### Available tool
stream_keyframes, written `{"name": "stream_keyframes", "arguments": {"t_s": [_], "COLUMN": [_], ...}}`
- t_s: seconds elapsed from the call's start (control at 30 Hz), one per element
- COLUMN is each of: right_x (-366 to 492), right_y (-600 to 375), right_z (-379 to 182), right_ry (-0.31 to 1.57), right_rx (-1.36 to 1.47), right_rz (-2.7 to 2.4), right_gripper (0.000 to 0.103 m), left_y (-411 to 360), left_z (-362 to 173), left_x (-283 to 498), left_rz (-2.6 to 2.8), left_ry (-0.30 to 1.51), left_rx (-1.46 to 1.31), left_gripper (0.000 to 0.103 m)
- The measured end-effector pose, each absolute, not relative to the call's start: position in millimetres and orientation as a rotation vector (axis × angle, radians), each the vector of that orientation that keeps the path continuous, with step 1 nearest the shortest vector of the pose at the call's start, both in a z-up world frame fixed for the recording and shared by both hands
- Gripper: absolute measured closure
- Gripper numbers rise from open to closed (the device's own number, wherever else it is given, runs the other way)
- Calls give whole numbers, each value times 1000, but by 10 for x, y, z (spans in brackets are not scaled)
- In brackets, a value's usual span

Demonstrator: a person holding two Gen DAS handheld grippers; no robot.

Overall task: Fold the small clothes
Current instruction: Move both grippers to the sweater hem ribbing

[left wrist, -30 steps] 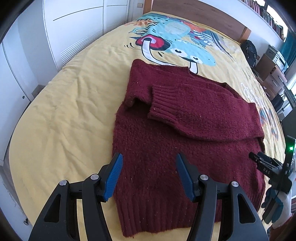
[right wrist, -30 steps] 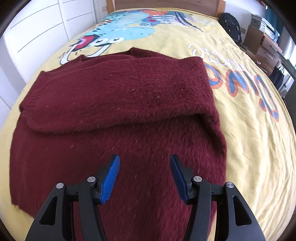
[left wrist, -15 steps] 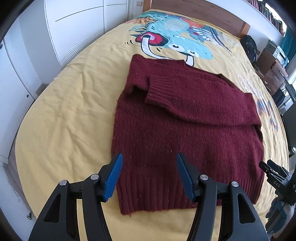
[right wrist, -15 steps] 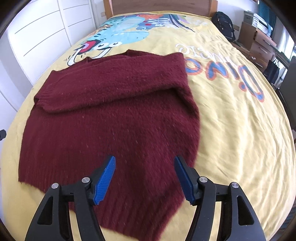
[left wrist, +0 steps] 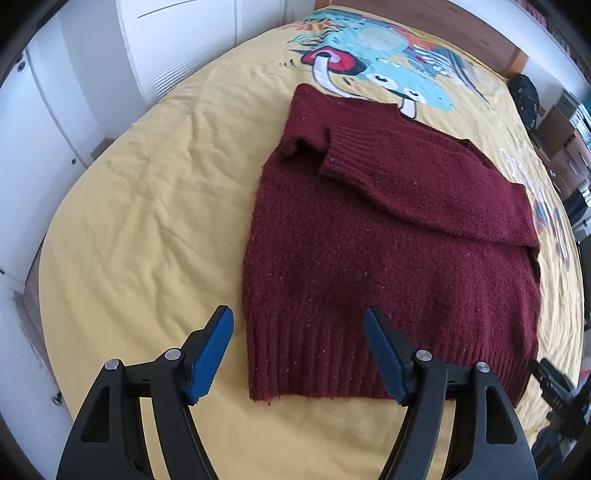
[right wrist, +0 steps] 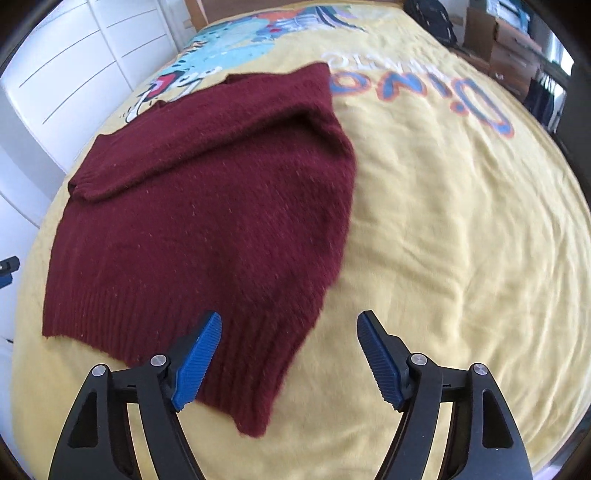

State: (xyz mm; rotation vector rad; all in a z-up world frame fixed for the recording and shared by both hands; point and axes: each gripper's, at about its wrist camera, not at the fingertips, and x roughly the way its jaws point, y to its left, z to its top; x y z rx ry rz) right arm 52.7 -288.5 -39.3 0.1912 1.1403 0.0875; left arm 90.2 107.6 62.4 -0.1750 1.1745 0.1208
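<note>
On the yellow bedspread [left wrist: 140, 229] in front of you, the maroon knitted sweater [left wrist: 388, 251] lies flat, its ribbed hem [left wrist: 332, 365] nearest you and its collar end toward the far headboard [left wrist: 443, 22]. Both sleeves are folded in across the body; one ribbed cuff [left wrist: 351, 155] rests on the chest toward the far left, seen from your left wrist camera.

Your left gripper [left wrist: 298, 354] is released, its blue pads spread wide and holding nothing. It hovers above the near left corner of the hem; in that view the left pad sits over bare bedspread just beside the sweater's left edge, the right pad over the ribbing. Whether either pad touches the fabric cannot be told.

Your right gripper [right wrist: 289, 356] is likewise released and empty. From its camera the sweater [right wrist: 207, 221] fills the left and middle of the frame, and its near right corner [right wrist: 255, 417] lies between the gripper's fingers, closer to the left one. The right finger is over plain yellow bedspread [right wrist: 461, 240].

Beyond the sweater, the bedspread carries a cartoon dinosaur print [left wrist: 373, 59] and orange-and-blue lettering [right wrist: 424, 85]. White wardrobe doors [left wrist: 92, 74] stand along the left side of the bed, and a dark backpack [left wrist: 526, 99] sits far right beside wooden drawers [right wrist: 509, 48].
</note>
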Motion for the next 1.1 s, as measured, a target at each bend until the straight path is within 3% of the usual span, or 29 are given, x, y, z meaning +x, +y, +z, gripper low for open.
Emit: {"name": "stream_keyframes", "arguments": {"t_s": [1.1], "right_x": [461], "right_y": [-2788], "right_z": [-732], "right_ry": [1290], "right_rx": [341], "right_rz": [184], "right_gripper": [20], "left_y": [1531], "left_z": [12], "left_x": [861], "left_rz": [79], "left_ry": [1278], "left_rx": [-289], "left_gripper": [35]}}
